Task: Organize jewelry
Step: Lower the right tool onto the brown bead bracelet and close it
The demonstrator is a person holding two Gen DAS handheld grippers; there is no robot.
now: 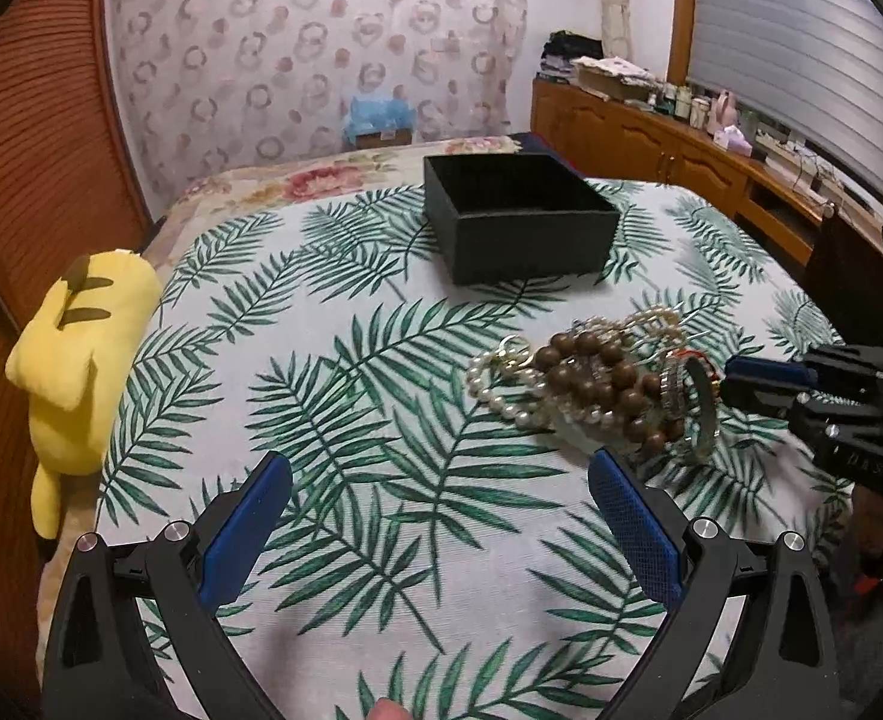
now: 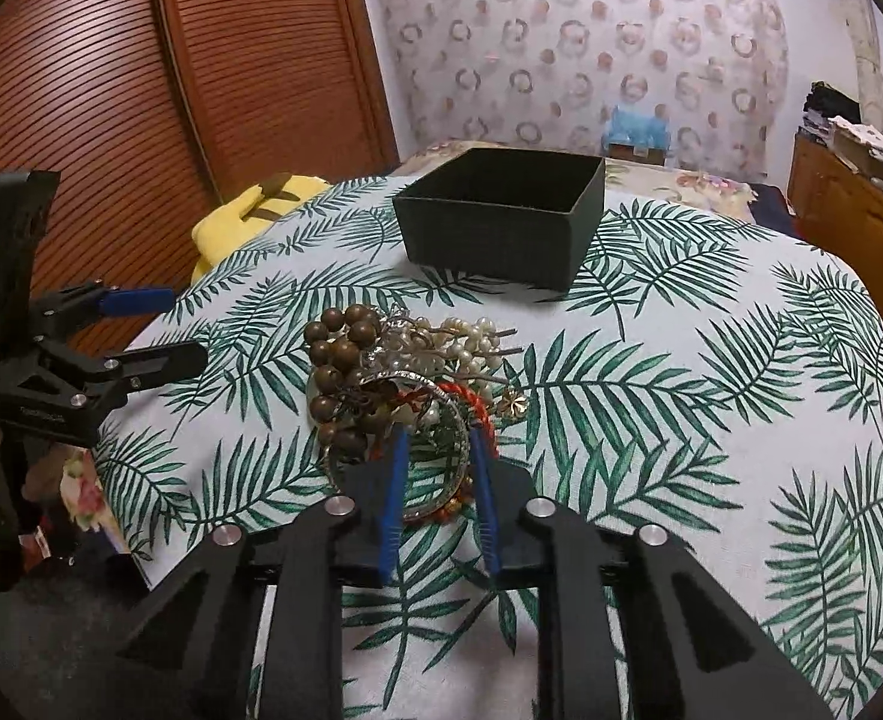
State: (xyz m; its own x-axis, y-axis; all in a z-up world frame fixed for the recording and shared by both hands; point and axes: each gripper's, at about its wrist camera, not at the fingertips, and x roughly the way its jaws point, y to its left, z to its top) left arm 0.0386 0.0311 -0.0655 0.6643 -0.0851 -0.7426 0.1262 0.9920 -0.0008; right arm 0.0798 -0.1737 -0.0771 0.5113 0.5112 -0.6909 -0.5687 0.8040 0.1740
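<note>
The right gripper [image 2: 435, 450] sits low over the leaf-print cloth [image 2: 651, 420], its blue fingers [image 2: 395, 480] drawn partway in on either side of a metal bangle [image 2: 441, 420] at the near edge of the jewelry pile [image 2: 405, 378]. The pads flank the ring, but I cannot tell whether they actually press it. The pile is a tangle of brown wooden beads [image 2: 336, 354], pearl strands [image 2: 471, 342] and a red cord [image 2: 471, 402], lying on the cloth between the grippers and an open dark box [image 2: 501, 228]. The box stands farther back on the cloth, well apart from the pile.

The left gripper [image 1: 441, 480] hangs above bare cloth with its fingers [image 1: 633, 528] spread wide and nothing between them; the pile lies just beyond its right finger. A yellow plush toy [image 1: 75, 354] rests at the bed's left edge beside the slatted wooden doors [image 2: 141, 90].
</note>
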